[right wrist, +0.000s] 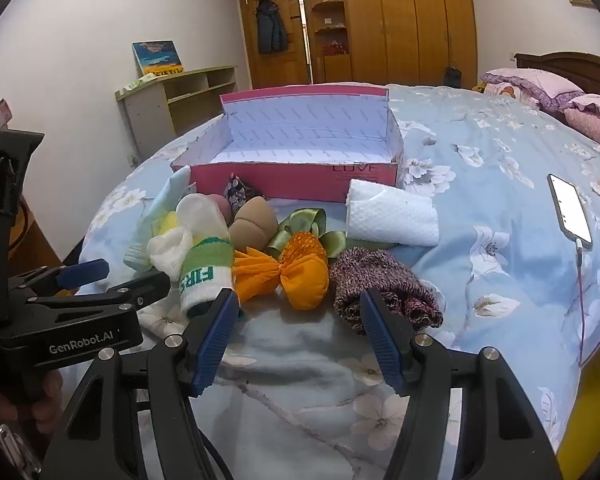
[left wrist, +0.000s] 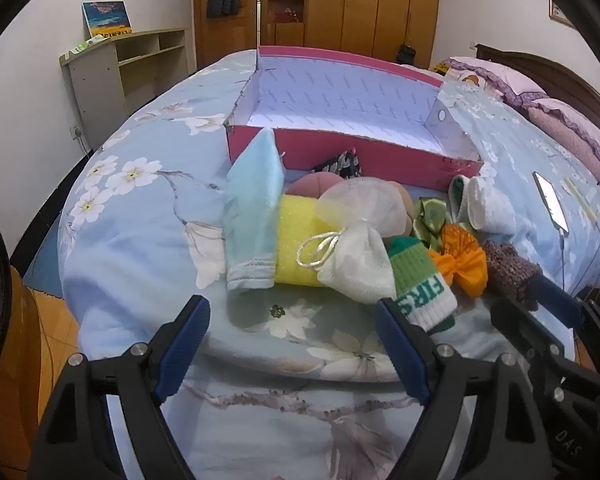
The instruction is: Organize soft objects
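Soft objects lie heaped on the flowered bedspread (left wrist: pixel 140 240) before both grippers. Left gripper (left wrist: pixel 292 316) is spread wide and holds nothing, its right fingertip beside the green sock (left wrist: pixel 420 280). Right gripper (right wrist: pixel 296 304) is likewise spread and holds nothing, flanking the orange mesh bundle (right wrist: pixel 296 272). Only the right view shows the tan sponge (right wrist: pixel 252 224) clearly; the pink box (right wrist: pixel 300 180) stands behind the heap.

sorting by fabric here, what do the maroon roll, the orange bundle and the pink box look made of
Maroon roll: looks like chunky knit yarn, marled dark red and white, fuzzy matte loops.
Orange bundle: probably thin crinkly mesh or net, cinched at the middle, slightly translucent folds.
Pink box: seems to be cardboard, matte pink outside, pale printed lining, frayed cut edges.
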Demonstrator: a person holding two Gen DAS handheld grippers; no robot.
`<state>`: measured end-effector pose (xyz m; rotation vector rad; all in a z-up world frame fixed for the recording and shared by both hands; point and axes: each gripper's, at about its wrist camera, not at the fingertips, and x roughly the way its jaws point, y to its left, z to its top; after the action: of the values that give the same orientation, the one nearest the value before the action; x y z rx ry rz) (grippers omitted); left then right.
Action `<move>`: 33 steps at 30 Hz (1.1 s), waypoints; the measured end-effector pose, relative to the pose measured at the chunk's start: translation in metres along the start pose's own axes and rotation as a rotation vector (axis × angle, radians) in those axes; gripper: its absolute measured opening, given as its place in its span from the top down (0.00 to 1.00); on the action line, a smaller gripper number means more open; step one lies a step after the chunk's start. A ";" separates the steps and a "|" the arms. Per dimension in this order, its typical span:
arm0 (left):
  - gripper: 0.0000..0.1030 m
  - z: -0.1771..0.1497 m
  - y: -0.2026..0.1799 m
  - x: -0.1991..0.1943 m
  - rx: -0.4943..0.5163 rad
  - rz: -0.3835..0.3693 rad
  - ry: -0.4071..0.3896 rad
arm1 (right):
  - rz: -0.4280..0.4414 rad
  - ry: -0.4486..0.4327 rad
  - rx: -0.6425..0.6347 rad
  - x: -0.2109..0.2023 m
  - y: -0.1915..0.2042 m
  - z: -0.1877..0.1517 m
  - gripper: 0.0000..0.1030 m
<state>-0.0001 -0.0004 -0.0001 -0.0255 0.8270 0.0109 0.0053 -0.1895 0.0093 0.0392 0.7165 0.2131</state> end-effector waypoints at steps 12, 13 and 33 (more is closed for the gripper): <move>0.15 0.000 -0.001 -0.002 -0.004 -0.011 -0.001 | 0.004 0.003 0.006 0.000 -0.001 0.000 0.37; 0.15 0.000 -0.001 -0.002 -0.004 -0.012 0.000 | 0.004 0.002 0.005 -0.001 -0.001 0.000 0.37; 0.15 0.002 0.000 -0.004 -0.002 -0.018 -0.003 | 0.003 0.012 0.006 0.002 0.001 -0.001 0.37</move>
<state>-0.0015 -0.0007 0.0038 -0.0351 0.8240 -0.0056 0.0061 -0.1877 0.0077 0.0446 0.7286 0.2145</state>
